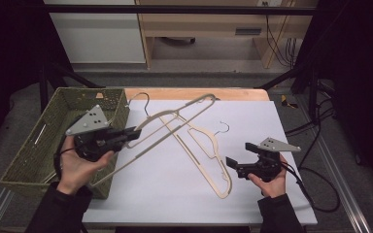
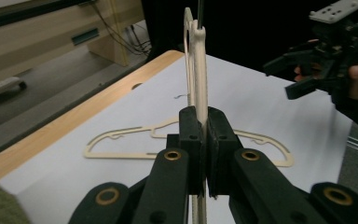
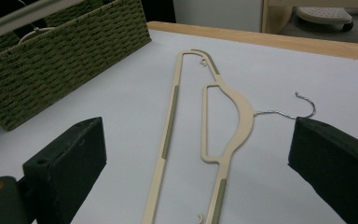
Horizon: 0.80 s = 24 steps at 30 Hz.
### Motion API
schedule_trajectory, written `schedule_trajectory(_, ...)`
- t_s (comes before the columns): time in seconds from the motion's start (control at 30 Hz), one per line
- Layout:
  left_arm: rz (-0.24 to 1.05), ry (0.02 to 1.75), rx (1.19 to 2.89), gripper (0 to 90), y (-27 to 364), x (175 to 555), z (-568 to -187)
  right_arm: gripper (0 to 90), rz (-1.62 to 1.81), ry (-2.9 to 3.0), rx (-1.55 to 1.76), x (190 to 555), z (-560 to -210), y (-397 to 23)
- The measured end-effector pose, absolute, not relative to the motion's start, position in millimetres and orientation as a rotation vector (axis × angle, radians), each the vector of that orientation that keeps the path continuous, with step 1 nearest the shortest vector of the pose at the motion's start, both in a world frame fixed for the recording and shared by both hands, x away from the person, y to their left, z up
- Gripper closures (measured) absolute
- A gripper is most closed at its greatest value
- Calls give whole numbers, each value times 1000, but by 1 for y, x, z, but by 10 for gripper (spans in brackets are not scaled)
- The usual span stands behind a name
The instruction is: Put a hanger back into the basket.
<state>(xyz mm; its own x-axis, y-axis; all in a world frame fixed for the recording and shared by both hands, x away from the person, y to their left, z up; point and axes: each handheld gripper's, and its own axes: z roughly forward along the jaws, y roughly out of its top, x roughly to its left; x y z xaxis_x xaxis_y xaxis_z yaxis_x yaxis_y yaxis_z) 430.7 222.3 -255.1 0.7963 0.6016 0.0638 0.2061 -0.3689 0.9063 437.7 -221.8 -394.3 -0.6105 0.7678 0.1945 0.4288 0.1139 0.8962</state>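
**High view: one hanger lifted at the left, one flat on the sheet**

High view, from the left: a woven green basket (image 1: 39, 145) sits at the table's left edge, partly off the white sheet (image 1: 175, 194). Just beside it the left gripper (image 1: 135, 134), held in the person's left hand (image 1: 77, 167), pinches a beige raised hanger (image 1: 175, 119) — its frame slopes up and away over the sheet, with its wire hook near the basket's far corner. In the left gripper view the two black jaws are pressed together on the hanger's thin edge, which stands upright between them.

Toward the middle, a second beige flat hanger (image 1: 209, 150) lies on the sheet, its hook pointing to the far right.

At the right, the right gripper (image 1: 232, 162) rests low over the sheet in the right hand (image 1: 272, 182), just beside that flat hanger's lower end. Its jaws are spread wide — in the right gripper view the hanger lies on the sheet between them, apart from both pads.
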Motion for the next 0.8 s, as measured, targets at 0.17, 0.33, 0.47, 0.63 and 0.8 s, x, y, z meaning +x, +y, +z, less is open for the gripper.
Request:
schedule_trajectory(0.17, 527, 631, 1932, 869, 249, 439, -239, 48, 1492, 2081, 1164, 438, -395, -222)
schedule_trajectory(0.33, 589, 665, 1930, 869, 275, 445, -230, 47, 1494, 2083, 1162, 438, -395, -222)
schedule_trajectory(0.47, 612, 688, 1920, 868, 293, 452, -228, 47, 1497, 2087, 1164, 438, -395, -222)
schedule_trajectory(0.63, 644, 729, 1916, 868, 314, 461, -230, 47, 1496, 2088, 1159, 438, -395, -222)
schedule_trajectory(0.8, 661, 773, 1890, 868, 335, 469, -235, 47, 1497, 2084, 1164, 438, -395, -222)
